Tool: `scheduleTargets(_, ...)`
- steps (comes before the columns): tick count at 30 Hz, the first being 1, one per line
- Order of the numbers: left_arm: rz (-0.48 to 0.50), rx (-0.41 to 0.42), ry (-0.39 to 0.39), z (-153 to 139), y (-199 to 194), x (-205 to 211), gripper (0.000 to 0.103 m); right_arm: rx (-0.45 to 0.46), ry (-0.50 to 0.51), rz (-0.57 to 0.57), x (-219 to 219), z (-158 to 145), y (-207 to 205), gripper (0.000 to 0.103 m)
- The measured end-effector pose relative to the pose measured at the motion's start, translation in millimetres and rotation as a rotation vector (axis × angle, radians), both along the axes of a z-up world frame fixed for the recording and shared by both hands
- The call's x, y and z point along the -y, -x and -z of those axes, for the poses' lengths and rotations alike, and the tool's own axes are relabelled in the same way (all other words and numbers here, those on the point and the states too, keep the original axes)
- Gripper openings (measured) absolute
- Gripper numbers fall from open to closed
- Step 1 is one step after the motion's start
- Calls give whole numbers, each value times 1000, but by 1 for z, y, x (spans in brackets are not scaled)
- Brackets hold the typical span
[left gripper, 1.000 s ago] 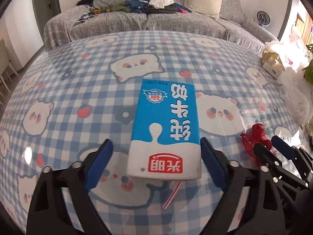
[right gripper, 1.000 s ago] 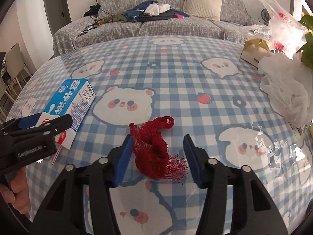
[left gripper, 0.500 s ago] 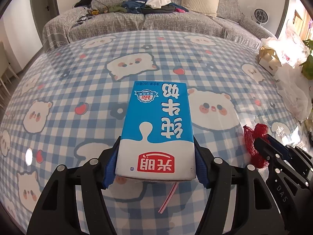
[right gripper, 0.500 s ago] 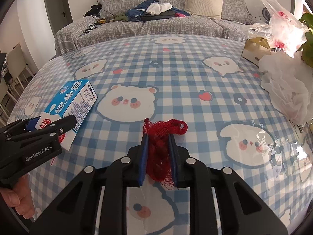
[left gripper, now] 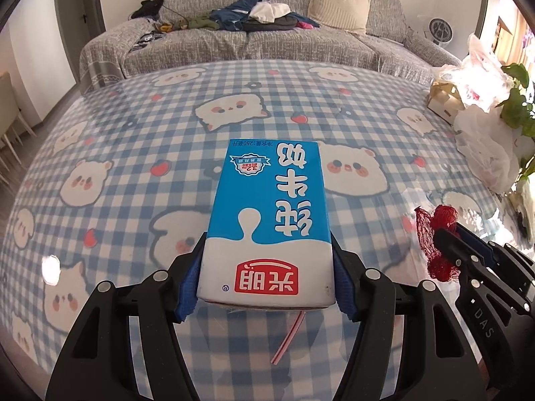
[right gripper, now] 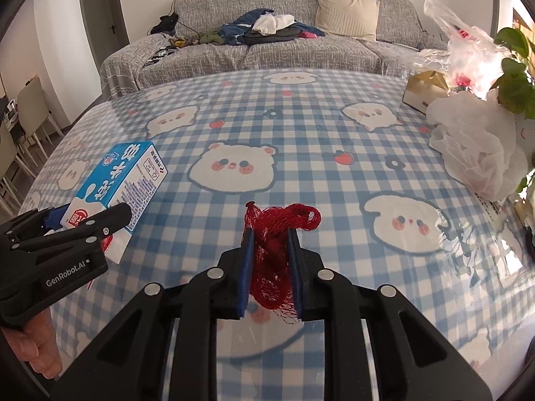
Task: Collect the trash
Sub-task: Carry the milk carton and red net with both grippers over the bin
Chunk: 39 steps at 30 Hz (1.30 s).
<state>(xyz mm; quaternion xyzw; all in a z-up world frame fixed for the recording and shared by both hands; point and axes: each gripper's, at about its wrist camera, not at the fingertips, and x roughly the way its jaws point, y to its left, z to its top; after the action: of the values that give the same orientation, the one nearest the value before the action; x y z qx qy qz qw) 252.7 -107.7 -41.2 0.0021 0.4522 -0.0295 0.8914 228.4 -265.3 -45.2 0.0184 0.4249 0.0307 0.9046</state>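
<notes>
Honestly, I worried: left gripper (left gripper: pixel 265 287) clamped only the milk carton (left gripper: pixel 267 220) end, could pivot out; right gripper (right gripper: pixel 270 267) pinched loose red mesh (right gripper: pixel 274 254), could slip.

A blue-and-white milk carton (left gripper: pixel 267 220) with a red logo and large white characters is clamped by its sides near the logo end, tilted, its far end pointing away over the counter (left gripper: pixel 133 133); a thin pink straw (left gripper: pixel 288 339) hangs beneath it. A crumpled red mesh net (right gripper: pixel 272 260) is pinched upright, a loop sticking out above.
</notes>
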Motion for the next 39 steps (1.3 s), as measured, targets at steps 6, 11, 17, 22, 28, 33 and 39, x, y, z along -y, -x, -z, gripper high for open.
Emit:
scheduleTargets(6,2,9,9,-7,30,-4,63,17,0,7,0,-10,27,18)
scheduleTargets(11,6,11,22,-11,56,-6,63,24,2,9,1,-15,49,18)
scheduleTargets(17,3,16,38,-18,89,-9,63,37,-7,14,1,-22,73,18)
scheduleTargets(22,-1,11,38,-18,117,-9,63,45,-22,16,1,-26,97,18)
scheduleTargets(28,2,5,37,-12,158,-15,63,57,-40,16,0,-30,130,18)
scheduleTargets(33,-4,-8,61,-3,191,-23,63,61,-54,11,2,-26,159,18)
scheduleTargets(39,4,-22,62,9,219,-22,63,42,-49,9,0,-10,186,18)
